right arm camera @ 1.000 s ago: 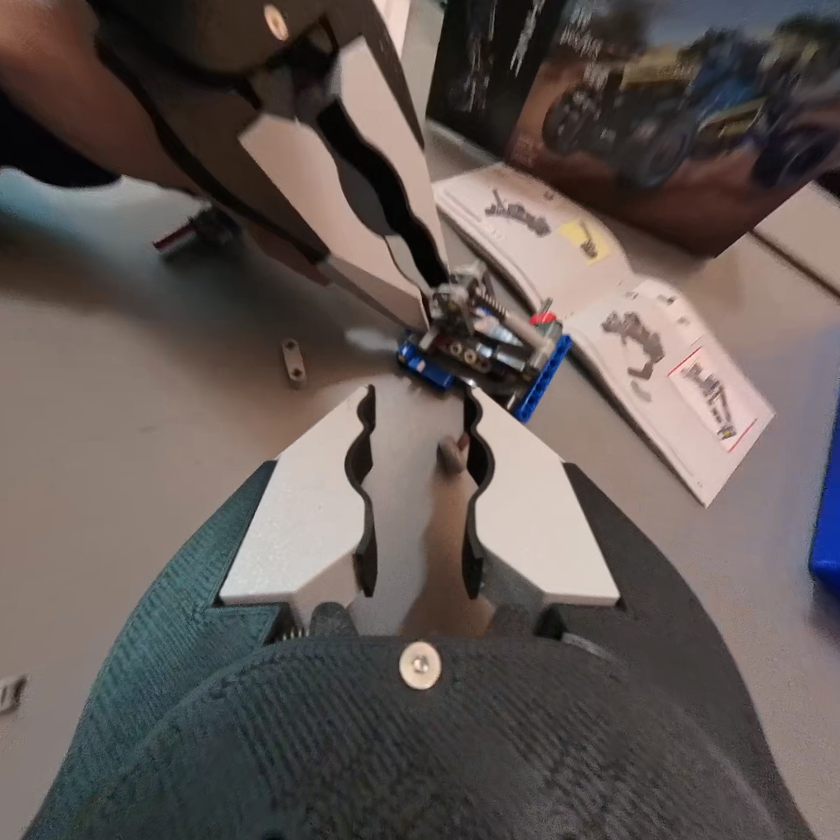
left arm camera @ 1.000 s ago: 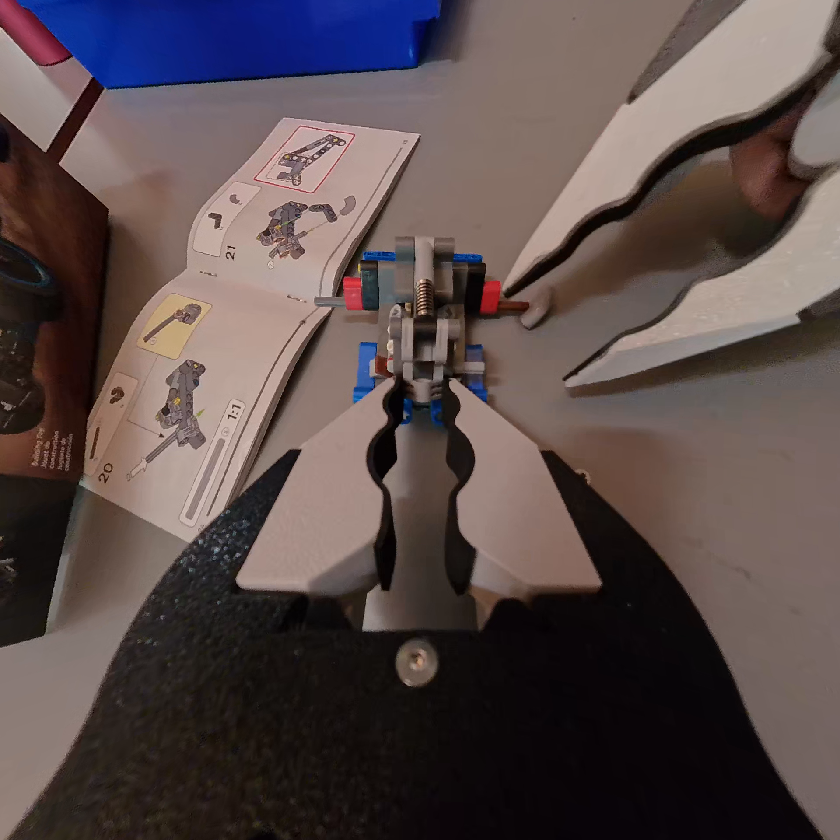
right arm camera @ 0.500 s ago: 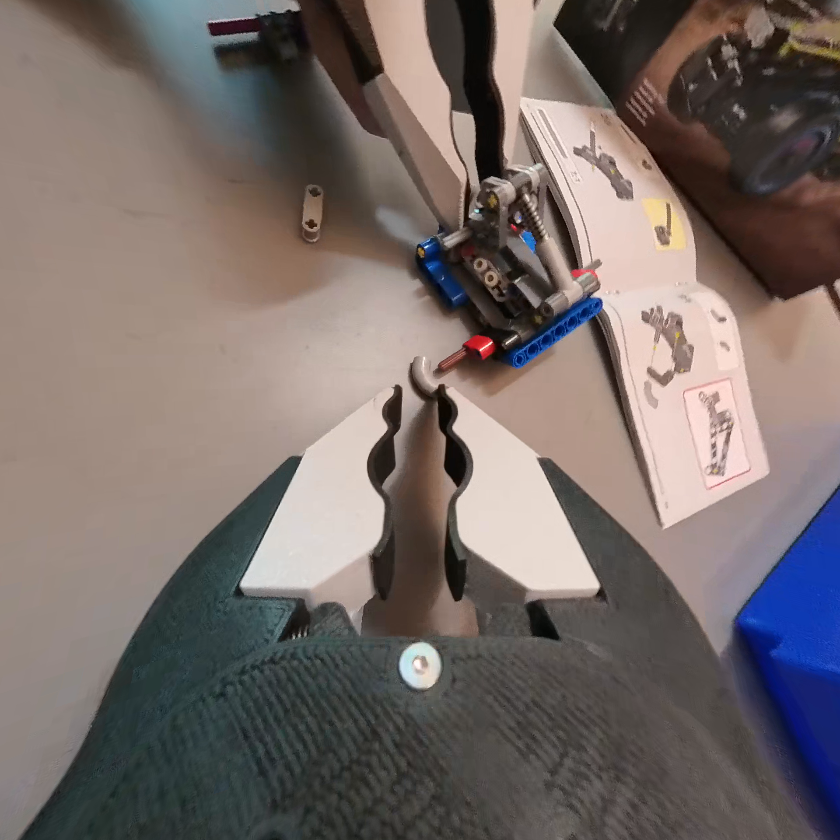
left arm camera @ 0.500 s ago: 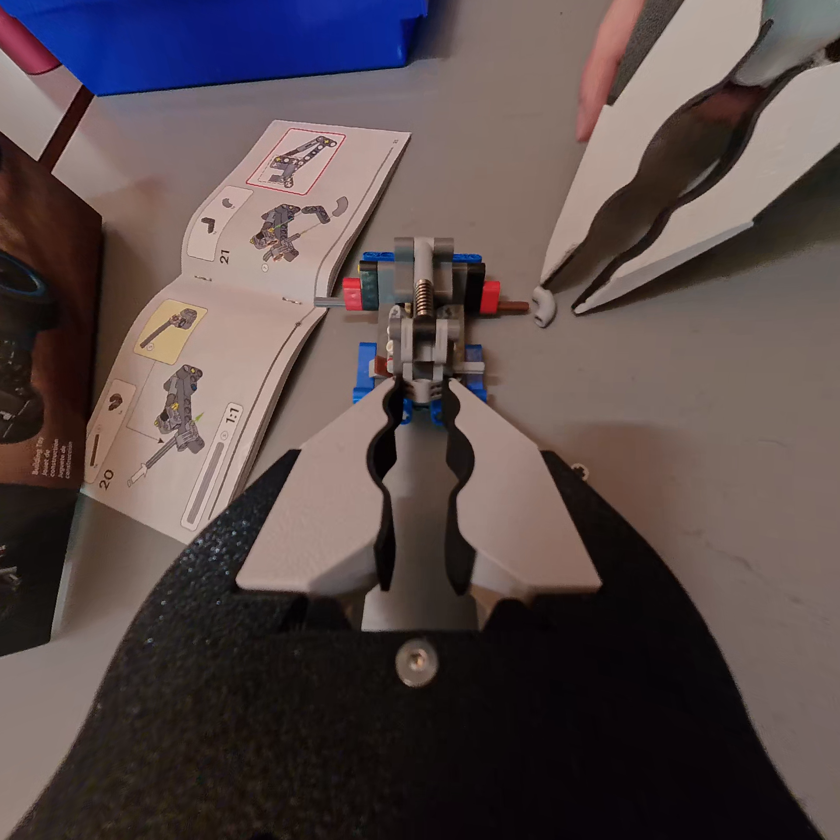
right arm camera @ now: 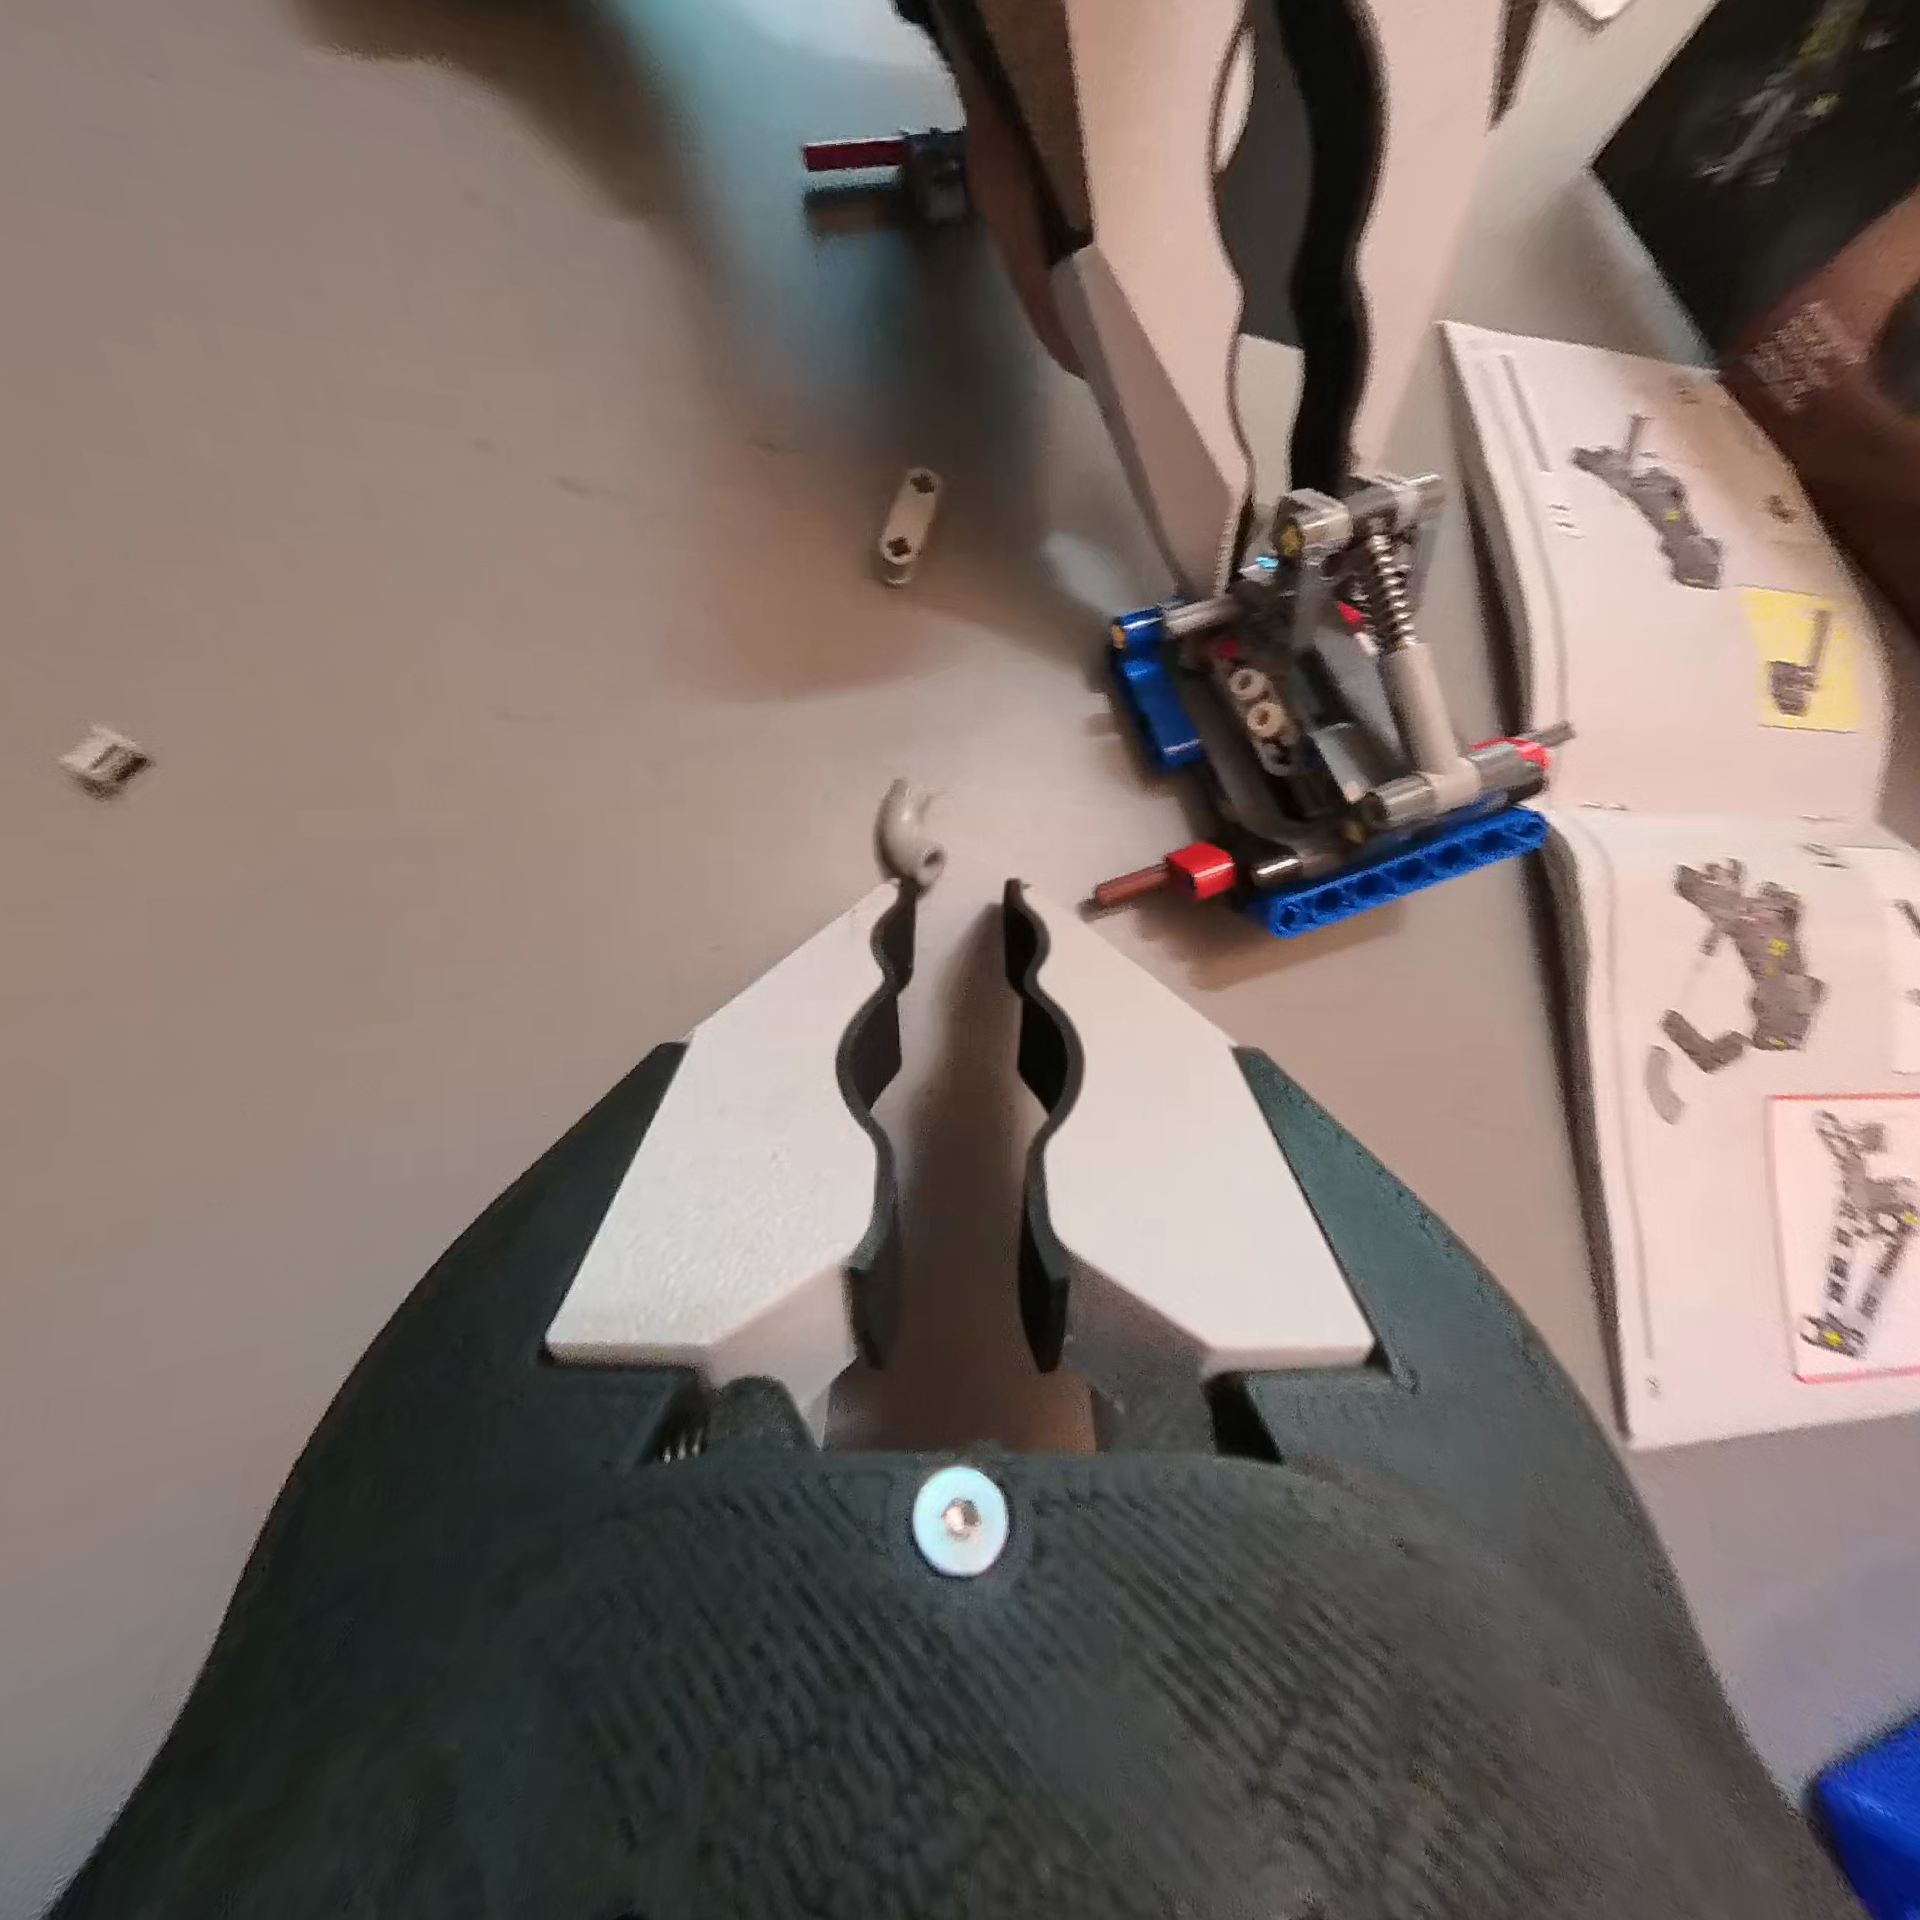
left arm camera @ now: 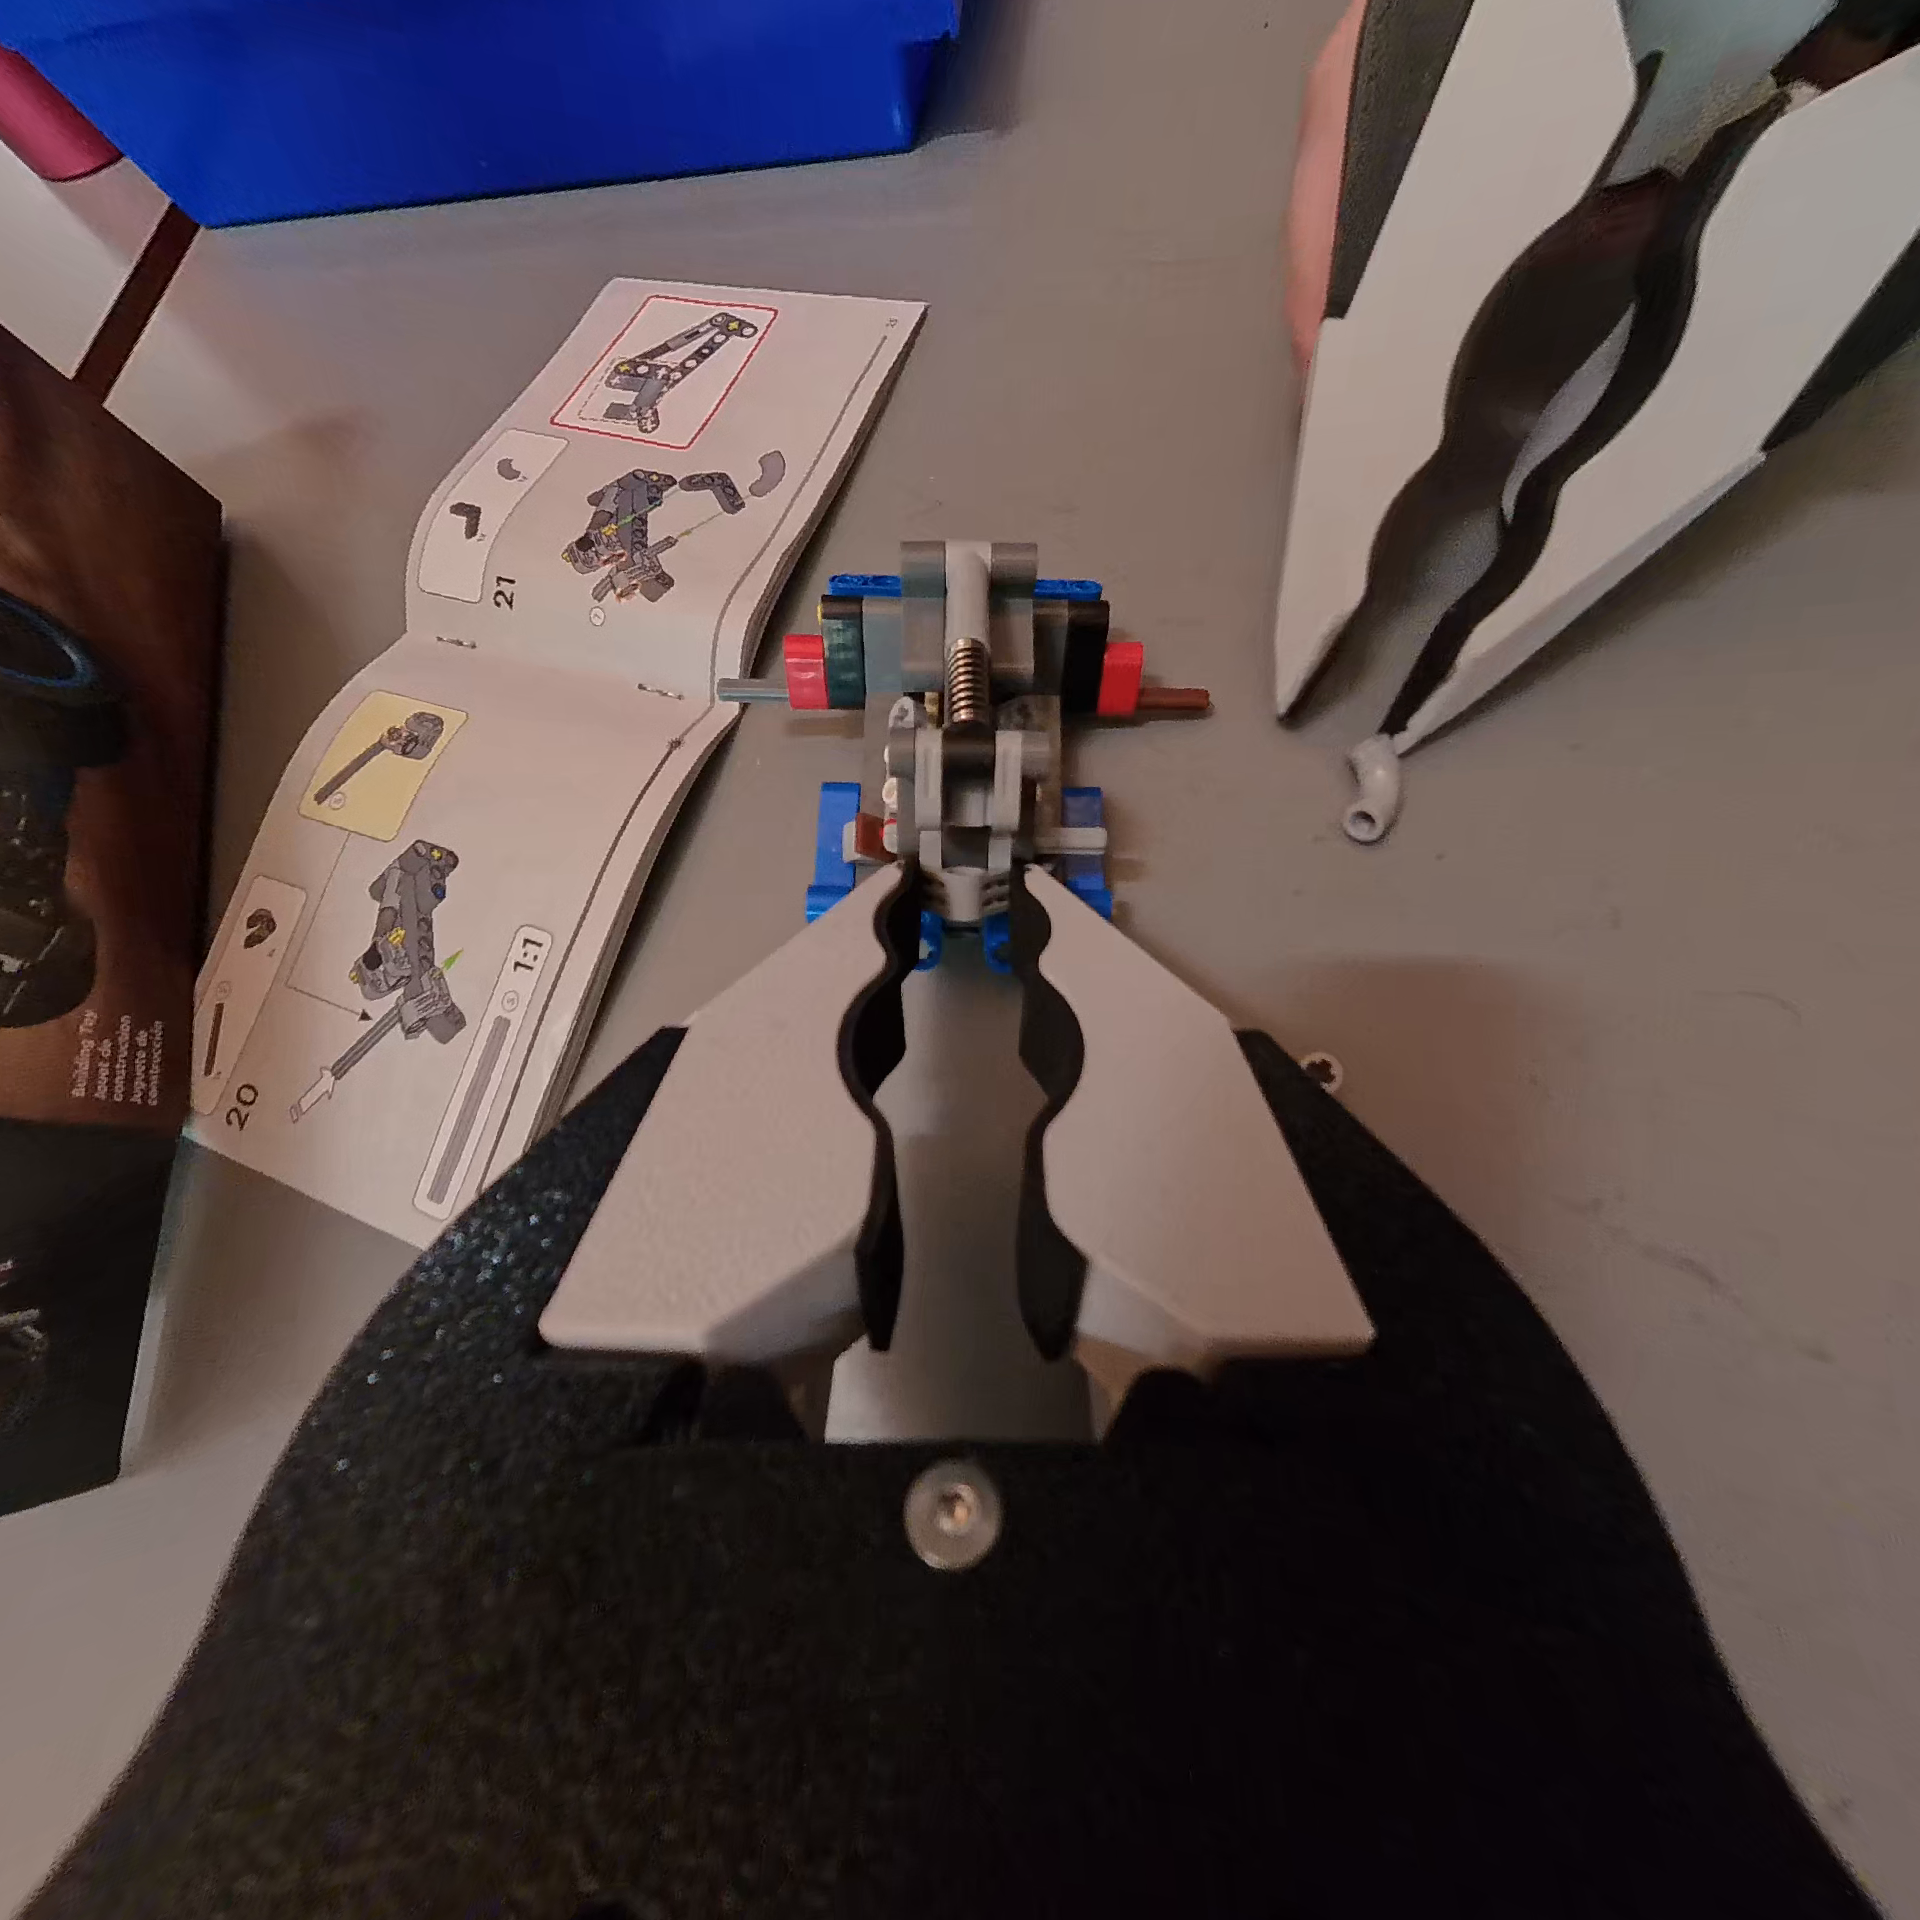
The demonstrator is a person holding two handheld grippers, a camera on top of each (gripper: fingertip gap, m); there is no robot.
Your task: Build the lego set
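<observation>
The left tool has its two fingertips pressed on the near grey end of a small blue, grey and red brick model standing on the grey surface. The right tool is slightly open and holds nothing, its left fingertip just at a small curved grey piece lying on the surface beside the model. Farther off lie an open instruction booklet, a dark printed box and a blue bin.
</observation>
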